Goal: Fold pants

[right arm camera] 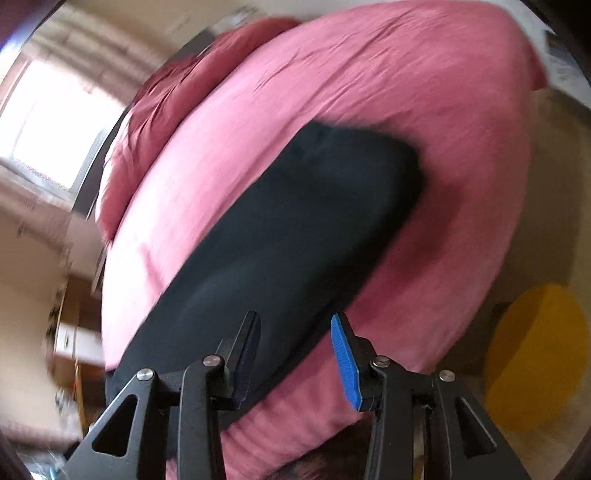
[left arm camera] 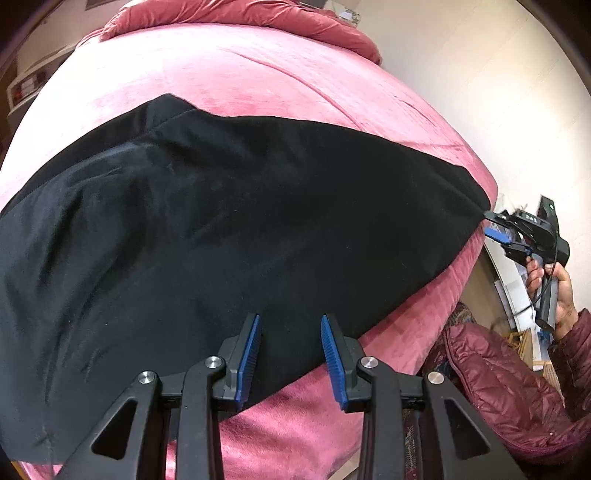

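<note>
Frankly, your right wrist view is smearing with motion blur, so the window (right arm camera: 48, 122), the furniture at the left edge and the yellow round thing (right arm camera: 535, 354) on the floor are showing only as soft shapes, and you cannot be reading any seam on the cloth there. The black pants (left arm camera: 221, 229) are lying spread across the pink bed (left arm camera: 258, 74), reaching toward its right-hand corner in the left wrist view; their left part is running off the picture's edge, and the black fabric is swallowing most folds, so which end is the waist is hard to make out. A darker red pillow or duvet (left arm camera: 240, 18) is bunching at the far end of the bed. No containers are showing. Your left hand-held gripper (left arm camera: 291, 354) is standing partly open over the near hem of the pants, its blue pads (left arm camera: 249, 354) pressing on nothing. Your right hand-held gripper (right arm camera: 295, 358) is likewise released, its jaws apart with only the pants' edge and pink cover beneath them. From the left wrist view you are seeing that same right tool at the bed's corner, beside the tip of the pants, with your hand (left arm camera: 554, 291) and a maroon quilted sleeve (left arm camera: 572, 354) behind it.
</note>
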Available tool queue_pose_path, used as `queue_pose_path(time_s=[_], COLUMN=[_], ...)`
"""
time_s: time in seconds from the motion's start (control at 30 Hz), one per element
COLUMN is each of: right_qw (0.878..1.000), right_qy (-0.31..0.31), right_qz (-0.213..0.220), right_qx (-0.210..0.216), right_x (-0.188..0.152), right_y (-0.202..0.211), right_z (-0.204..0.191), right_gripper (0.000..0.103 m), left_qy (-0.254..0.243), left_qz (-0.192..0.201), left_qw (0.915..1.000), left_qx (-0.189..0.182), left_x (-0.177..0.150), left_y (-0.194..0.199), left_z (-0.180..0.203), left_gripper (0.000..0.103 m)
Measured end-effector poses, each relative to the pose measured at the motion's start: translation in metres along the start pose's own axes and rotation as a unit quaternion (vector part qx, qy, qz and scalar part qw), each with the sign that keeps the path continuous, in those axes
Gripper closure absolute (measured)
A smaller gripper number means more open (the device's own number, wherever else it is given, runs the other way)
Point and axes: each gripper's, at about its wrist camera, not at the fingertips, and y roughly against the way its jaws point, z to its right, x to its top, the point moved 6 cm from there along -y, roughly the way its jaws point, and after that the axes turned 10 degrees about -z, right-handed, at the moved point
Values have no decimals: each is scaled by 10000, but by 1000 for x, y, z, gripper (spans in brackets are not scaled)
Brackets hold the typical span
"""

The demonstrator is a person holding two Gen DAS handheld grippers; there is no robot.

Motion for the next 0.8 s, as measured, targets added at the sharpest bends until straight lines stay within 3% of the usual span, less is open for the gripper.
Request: queue_pose_path(time_s=[0.13,0.2,0.27,0.33,0.47,0.63,0.73,0.77,0.8], right_qw=[9997,9995,9995,9996,9976,9973,9958,9938,9919], right_qy=[-10,-82,-18,58,490,293,477,598,719], right_qz=[-240,-318,-304,-219,-155,-386,-414,-380,-309], right_qx=[105,45,-118,-162,-465,-559,-666,-859,-1002], right_x=[-12,-11,-13,-13,-22,-26,-24,-22,-20], right_y=[-28,-40,-42,-33,-18,-38,-31,-25,-20], right_z=[-12,-11,-11,-13,-20,-2,-8,-11,-16], right_gripper=[63,69,92,96,96,95,85,77,76], left_qy=[-124,-87,-34,57,274,385,470,548,686], left_qz=[24,9,23,90,200,20,157,249,365], left_qw=[9999,9998,9998,9996,9992,9984,9977,9970,9959], left_qx=[76,182,206,247,216,403,466,484,468], left_x=[-4,-6,-8,-10,-13,-15,-12,-11,-10], left_y=[2,1,2,6,13,8,18,23,29], left_z=[4,2,-2,-6,-17,-29,-37,-42,-49], left_gripper=[68,67,67,67,67,67,67,67,67])
